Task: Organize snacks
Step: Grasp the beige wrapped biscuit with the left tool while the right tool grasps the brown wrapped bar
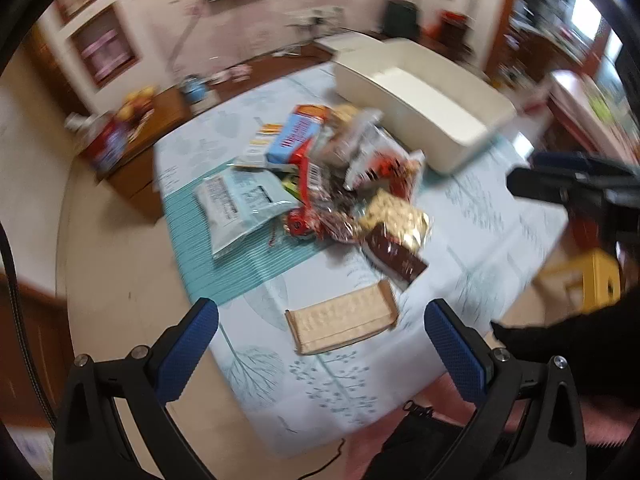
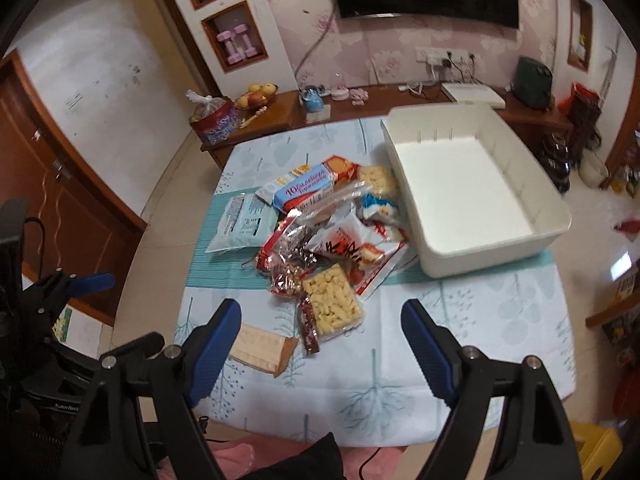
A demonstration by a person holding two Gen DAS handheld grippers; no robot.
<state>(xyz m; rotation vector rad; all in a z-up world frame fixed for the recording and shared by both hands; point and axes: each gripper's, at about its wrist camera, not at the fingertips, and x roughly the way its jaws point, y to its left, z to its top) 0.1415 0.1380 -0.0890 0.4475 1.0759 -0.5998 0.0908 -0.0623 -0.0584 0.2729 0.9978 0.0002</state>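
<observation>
A pile of snack packets (image 2: 328, 236) lies in the middle of the table, also in the left wrist view (image 1: 340, 184). An empty white bin (image 2: 480, 184) stands to its right (image 1: 420, 96). A beige wafer pack (image 2: 264, 346) lies alone nearest me (image 1: 344, 320). A blue cookie box (image 2: 308, 188) and a pale blue pouch (image 2: 244, 224) sit at the pile's left. My left gripper (image 1: 322, 344) is open and empty above the wafer pack. My right gripper (image 2: 322, 344) is open and empty over the table's near edge.
The table has a leaf-print cloth (image 2: 500, 320) and a teal mat (image 2: 224, 264). A low wooden cabinet (image 2: 360, 108) behind holds fruit, a kettle and a tin. A yellow stool (image 1: 588, 280) stands on the right. A wooden door (image 2: 60, 184) is on the left.
</observation>
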